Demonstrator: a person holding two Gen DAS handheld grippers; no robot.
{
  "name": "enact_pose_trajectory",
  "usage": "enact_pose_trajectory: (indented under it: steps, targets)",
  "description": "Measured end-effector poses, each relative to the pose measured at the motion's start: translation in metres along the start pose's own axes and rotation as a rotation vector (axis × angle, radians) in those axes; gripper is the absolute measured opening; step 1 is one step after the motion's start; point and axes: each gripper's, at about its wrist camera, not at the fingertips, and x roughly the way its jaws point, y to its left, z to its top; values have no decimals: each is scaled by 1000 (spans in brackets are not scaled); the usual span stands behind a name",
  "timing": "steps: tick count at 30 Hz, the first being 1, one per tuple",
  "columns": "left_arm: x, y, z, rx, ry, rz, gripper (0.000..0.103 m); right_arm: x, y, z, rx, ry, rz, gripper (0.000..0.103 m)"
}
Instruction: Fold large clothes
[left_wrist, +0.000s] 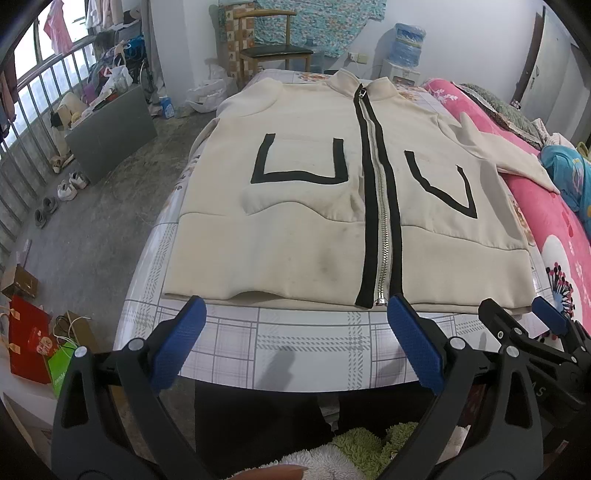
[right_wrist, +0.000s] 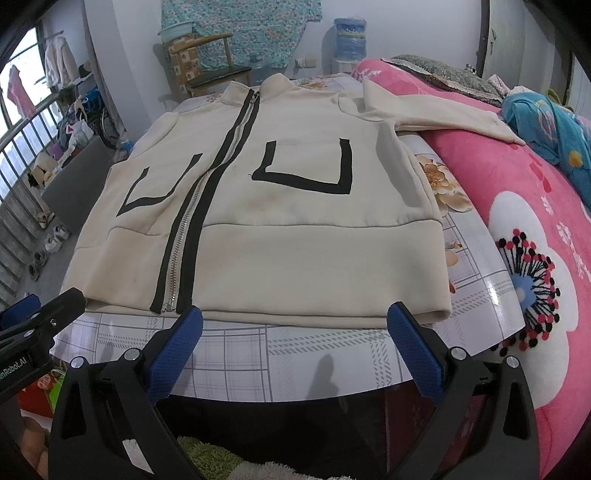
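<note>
The cream jacket (left_wrist: 295, 206) lies flat and zipped, front up, on the checked tabletop (left_wrist: 295, 343), hem nearest, collar far, ready to fold. One sleeve (right_wrist: 443, 114) trails right onto the pink blanket (right_wrist: 517, 206). The left gripper (left_wrist: 295, 317) and right gripper (right_wrist: 295, 321) hover just short of the hem, jaws spread wide, empty, probably lining up to grasp it.

The jacket (left_wrist: 303, 236) is cream, with black bands either side of a silver zipper (left_wrist: 382, 206) and black U-shaped pocket outlines. Under the jacket, the bed sheet (left_wrist: 306, 343) is white with grey plaid and orange flowers. Right of the jacket, the blanket (right_wrist: 524, 206) is pink with white blossoms. Both claws carry blue pads (left_wrist: 177, 347) on black arms.
</note>
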Motion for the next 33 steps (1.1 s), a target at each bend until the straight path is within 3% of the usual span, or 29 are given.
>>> enact_pose_trajectory:
  steps: [33]
  targets:
    - [0, 0, 0, -2, -2, -4, 95, -1, 2, 1, -2, -2, -4, 97]
